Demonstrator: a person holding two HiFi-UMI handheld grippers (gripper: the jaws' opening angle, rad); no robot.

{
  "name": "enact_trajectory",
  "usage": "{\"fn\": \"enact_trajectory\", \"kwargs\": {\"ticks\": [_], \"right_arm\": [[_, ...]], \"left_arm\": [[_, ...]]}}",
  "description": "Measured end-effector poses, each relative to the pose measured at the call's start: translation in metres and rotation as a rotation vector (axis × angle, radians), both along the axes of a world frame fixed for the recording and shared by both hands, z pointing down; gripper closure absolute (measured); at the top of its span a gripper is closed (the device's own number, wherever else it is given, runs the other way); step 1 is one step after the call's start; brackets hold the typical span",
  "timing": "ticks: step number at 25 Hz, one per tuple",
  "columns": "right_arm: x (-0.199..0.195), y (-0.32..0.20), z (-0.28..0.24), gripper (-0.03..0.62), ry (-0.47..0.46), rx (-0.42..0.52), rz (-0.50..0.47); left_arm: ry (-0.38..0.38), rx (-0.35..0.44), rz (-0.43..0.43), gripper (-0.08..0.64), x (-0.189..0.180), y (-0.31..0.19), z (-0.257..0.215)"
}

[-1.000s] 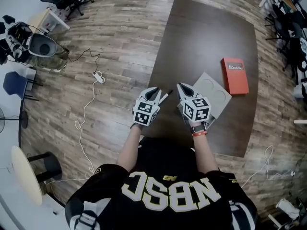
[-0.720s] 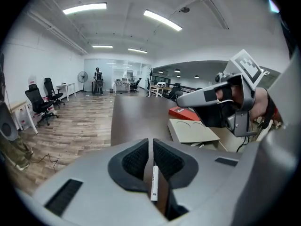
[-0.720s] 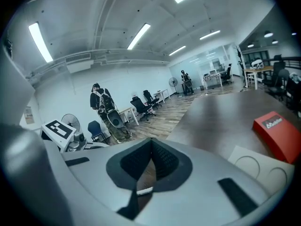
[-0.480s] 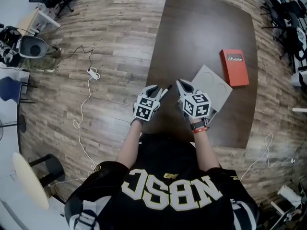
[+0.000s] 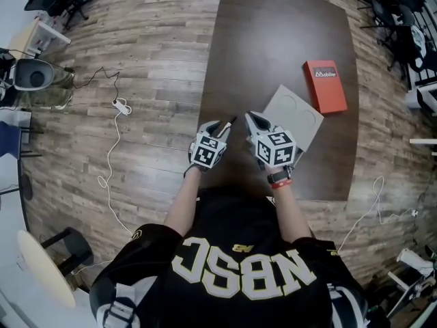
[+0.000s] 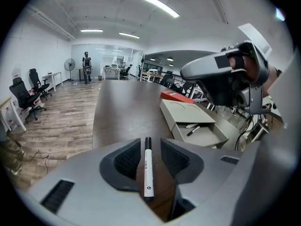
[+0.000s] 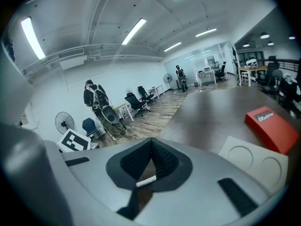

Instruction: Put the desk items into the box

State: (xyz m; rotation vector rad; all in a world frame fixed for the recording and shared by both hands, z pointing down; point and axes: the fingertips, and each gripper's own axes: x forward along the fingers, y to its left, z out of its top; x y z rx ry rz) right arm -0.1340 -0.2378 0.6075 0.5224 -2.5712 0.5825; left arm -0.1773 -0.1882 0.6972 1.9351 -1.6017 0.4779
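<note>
As box (image 5: 293, 115) gapes, red carton (image 5: 325, 86) beside

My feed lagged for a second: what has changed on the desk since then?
The left gripper has just been opening its jaws: the marker it held now lies free between them, unclamped. The right gripper, grey box and red box stayed where they were.

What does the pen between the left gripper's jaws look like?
The marker is slim, with a white plastic-looking barrel carrying small dark print and a black cap at its far end. It lies lengthwise between the jaws of the left gripper, which have just been opening and stand clear of it. It seems to rest on the dark brown table.
</note>
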Motion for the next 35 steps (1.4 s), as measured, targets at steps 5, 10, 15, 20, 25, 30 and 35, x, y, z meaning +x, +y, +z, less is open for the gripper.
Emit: {"fn": "enact_trajectory", "kwargs": {"ticks": [5, 10, 15, 20, 25, 30, 35], "right_arm": [[0.008, -0.007, -0.001, 0.584, 0.008, 0.004, 0.025], [0.019, -0.009, 0.000, 0.584, 0.018, 0.006, 0.044], [0.023, -0.008, 0.002, 0.584, 0.053, 0.035, 0.027], [0.027, -0.009, 0.000, 0.584, 0.045, 0.033, 0.038], [0.032, -0.010, -0.001, 0.584, 0.037, 0.033, 0.058], [0.034, -0.011, -0.002, 0.584, 0.051, 0.056, 0.055], [0.039, -0.011, -0.003, 0.584, 0.054, 0.064, 0.063]], "left_arm": [[-0.025, -0.047, 0.039, 0.390, 0.007, 0.000, 0.024], [-0.029, -0.069, 0.056, 0.354, 0.013, 0.002, 0.044], [-0.034, -0.094, 0.056, 0.350, 0.015, 0.000, 0.062], [-0.086, -0.114, 0.028, 0.419, 0.010, 0.003, 0.077], [-0.101, -0.112, 0.002, 0.480, 0.002, 0.004, 0.080], [-0.108, -0.130, -0.003, 0.483, 0.001, 0.005, 0.082], [-0.118, -0.113, -0.003, 0.483, -0.002, 0.008, 0.073]]}}
